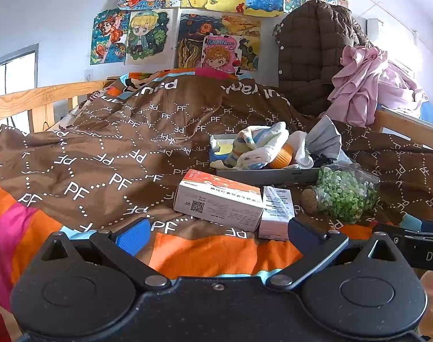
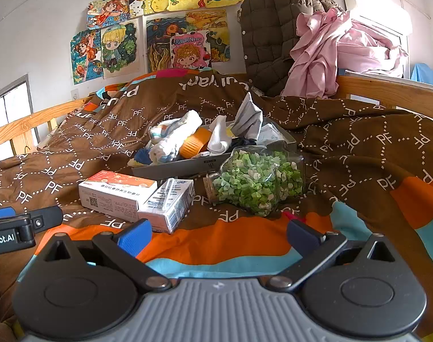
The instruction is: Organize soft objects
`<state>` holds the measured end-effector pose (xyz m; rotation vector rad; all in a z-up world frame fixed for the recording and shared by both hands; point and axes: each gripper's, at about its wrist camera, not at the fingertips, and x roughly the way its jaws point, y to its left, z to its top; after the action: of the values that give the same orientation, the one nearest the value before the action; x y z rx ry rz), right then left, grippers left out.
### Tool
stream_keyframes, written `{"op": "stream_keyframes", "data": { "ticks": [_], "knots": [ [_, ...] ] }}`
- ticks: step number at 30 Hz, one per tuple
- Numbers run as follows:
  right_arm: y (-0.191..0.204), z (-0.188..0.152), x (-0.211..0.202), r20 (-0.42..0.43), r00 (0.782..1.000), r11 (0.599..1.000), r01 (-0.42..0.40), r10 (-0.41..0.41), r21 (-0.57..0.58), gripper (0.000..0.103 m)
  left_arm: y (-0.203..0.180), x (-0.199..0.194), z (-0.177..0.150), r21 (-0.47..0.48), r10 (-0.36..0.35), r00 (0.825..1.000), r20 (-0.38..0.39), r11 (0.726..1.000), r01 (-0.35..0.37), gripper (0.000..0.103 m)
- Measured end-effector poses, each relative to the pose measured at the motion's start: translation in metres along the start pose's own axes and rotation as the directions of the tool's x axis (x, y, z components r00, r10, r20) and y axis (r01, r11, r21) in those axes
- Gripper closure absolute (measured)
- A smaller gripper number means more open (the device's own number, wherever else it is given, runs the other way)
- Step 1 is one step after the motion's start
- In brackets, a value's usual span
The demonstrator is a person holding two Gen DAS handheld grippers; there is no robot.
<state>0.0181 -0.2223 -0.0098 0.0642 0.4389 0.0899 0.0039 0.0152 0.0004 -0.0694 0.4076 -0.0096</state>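
A grey shallow box (image 1: 269, 174) (image 2: 171, 168) lies on the bed, filled with soft things: rolled white patterned socks (image 1: 259, 145) (image 2: 171, 139), an orange-rimmed piece (image 1: 280, 156) (image 2: 192, 144) and a grey cloth (image 1: 326, 138) (image 2: 249, 118). In front of it lie a red-and-white carton (image 1: 219, 199) (image 2: 116, 193), a smaller white carton (image 1: 275, 213) (image 2: 168, 206) and a corked glass jar of green paper stars (image 1: 342, 196) (image 2: 256, 185). My left gripper (image 1: 216, 233) and right gripper (image 2: 219, 235) are both open and hold nothing, low over the quilt's near edge.
A brown PF-print quilt (image 1: 125, 142) (image 2: 359, 142) with orange and blue bands covers the bed. Wooden rails (image 1: 31, 102) (image 2: 387, 88) border it. A brown padded coat (image 1: 310, 57) and pink clothes (image 1: 364, 85) hang at the back right. Drawings (image 1: 199, 22) cover the wall.
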Motion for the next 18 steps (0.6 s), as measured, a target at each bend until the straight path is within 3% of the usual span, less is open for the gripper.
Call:
{"op": "stream_keyframes", "data": {
  "ticks": [18],
  "knots": [
    [0.0003, 0.0, 0.0002, -0.001, 1.0, 1.0, 0.0, 0.0, 0.0, 0.0, -0.0006, -0.0007, -0.0013, 0.019, -0.004, 1.0, 0.007, 1.0, 0.004, 0.001]
  ]
}}
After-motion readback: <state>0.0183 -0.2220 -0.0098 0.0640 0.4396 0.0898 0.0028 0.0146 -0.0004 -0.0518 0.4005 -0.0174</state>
